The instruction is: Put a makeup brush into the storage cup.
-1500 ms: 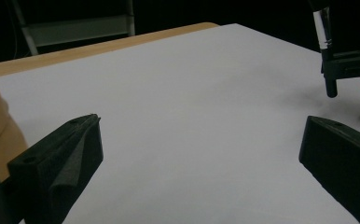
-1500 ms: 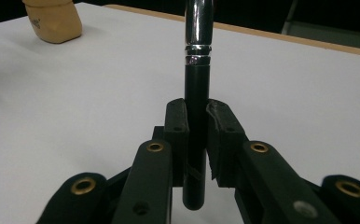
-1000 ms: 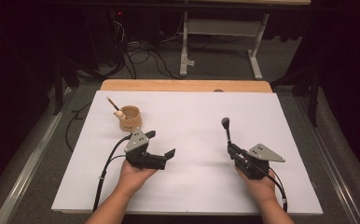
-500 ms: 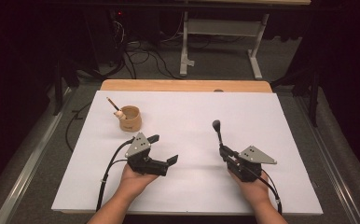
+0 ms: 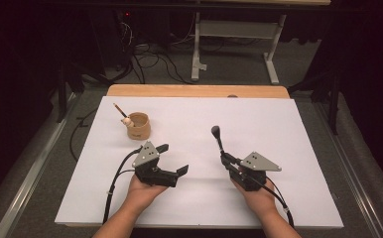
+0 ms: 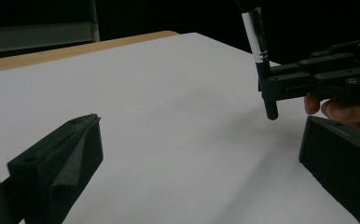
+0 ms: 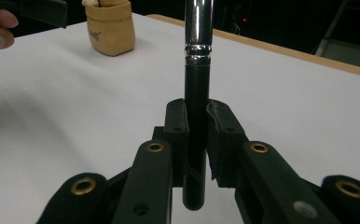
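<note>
1. Right of centre in the high view, the right gripper [image 5: 225,157] is clamping a black makeup brush [image 5: 218,139] by the lower handle, bristles pointing up, so the head is staying clear of the white table [image 5: 279,124].
2. Seen in the right gripper view, both pads are pressing the brush [image 7: 197,93] handle squarely (the butt is poking out below them), which probably is keeping it from swivelling.
3. Lower left of centre, the left gripper [image 5: 174,161] is lying with jaws wide apart and nothing between them.
4. At upper left, a tan cup [image 5: 139,125] is standing with another brush [image 5: 120,111] leaning in it, likely the destination.
</note>
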### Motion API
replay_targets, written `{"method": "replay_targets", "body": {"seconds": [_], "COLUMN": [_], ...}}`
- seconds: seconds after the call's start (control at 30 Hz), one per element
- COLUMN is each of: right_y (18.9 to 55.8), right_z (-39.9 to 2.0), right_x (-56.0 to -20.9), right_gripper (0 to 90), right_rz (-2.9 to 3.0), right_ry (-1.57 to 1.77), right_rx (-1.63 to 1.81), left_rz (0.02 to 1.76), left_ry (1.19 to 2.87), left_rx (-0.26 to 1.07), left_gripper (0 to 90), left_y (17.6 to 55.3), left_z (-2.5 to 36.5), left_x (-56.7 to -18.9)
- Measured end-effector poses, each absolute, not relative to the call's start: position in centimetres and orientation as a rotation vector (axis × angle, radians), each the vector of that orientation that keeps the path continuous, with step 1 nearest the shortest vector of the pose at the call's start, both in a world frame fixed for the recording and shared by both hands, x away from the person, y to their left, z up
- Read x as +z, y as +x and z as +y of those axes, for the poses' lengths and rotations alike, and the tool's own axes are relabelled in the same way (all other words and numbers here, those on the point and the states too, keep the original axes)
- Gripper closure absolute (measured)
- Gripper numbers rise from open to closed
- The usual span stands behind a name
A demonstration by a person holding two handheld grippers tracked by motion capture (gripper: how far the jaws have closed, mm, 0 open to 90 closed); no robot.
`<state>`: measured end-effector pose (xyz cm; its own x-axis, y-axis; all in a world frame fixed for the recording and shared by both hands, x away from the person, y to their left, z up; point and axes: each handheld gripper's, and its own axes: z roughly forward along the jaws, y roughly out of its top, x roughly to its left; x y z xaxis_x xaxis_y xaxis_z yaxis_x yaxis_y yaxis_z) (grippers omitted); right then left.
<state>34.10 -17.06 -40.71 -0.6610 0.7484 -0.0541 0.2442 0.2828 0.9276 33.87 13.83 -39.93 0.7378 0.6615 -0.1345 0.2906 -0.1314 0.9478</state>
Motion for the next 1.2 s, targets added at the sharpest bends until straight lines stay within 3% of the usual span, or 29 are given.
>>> {"method": "replay_targets", "body": {"seconds": [0.43,1.2], "right_y": [35.8,33.7], "right_z": [-15.2,-14.1], "right_x": [-40.3,-40.8], "right_gripper": [81.6,81.6], "right_rz": [2.055,2.067], "right_ry": [0.865,0.782], "right_rx": [1.401,1.435], "left_rz": [0.752,0.737], "left_ry": [1.715,1.706], "left_rx": [0.348,0.296], "left_gripper": [0.4,1.5], "left_y": [33.9,33.4], "left_z": [13.5,12.7], "left_x": [-40.1,-40.3]}}
